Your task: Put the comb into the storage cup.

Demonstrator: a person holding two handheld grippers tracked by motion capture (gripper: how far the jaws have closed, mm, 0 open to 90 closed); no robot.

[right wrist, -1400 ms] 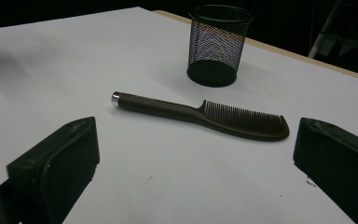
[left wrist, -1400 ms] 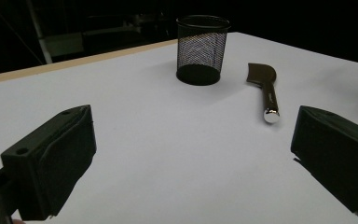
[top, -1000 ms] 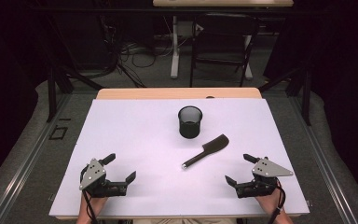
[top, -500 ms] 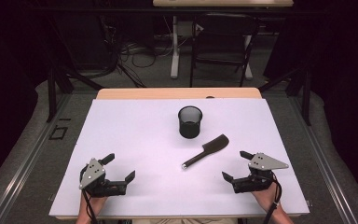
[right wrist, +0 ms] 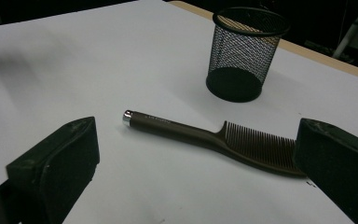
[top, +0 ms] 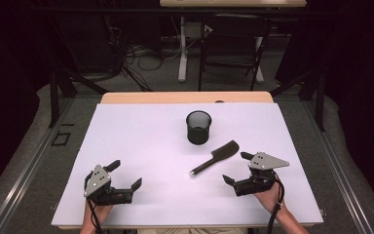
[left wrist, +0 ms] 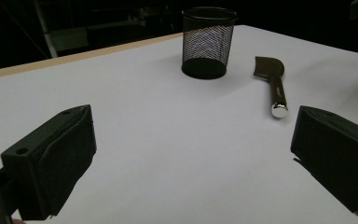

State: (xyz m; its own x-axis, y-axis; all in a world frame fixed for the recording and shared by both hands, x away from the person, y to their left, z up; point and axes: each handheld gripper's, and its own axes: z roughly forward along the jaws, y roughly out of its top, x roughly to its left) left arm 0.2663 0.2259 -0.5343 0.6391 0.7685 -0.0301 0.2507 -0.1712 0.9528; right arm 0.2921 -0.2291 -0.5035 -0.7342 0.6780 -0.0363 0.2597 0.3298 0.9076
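A dark brown comb (top: 214,158) with a silver-capped handle lies flat on the white table, its teeth end toward the back right; it appears too in the right gripper view (right wrist: 214,137) and the left gripper view (left wrist: 273,84). A black mesh cup (top: 198,126) stands upright and empty just behind it (right wrist: 246,53) (left wrist: 207,42). My right gripper (top: 237,169) is open, low over the table just right of the comb's handle, nothing between its jaws. My left gripper (top: 124,174) is open near the front left, far from both objects.
The white table top (top: 141,136) has a wooden strip along its far edge (top: 185,97). Behind the table are dark floor, cables and chair and desk legs (top: 182,48).
My right gripper has moved left and a little forward toward the comb. The left gripper, the comb and the cup have stayed put.
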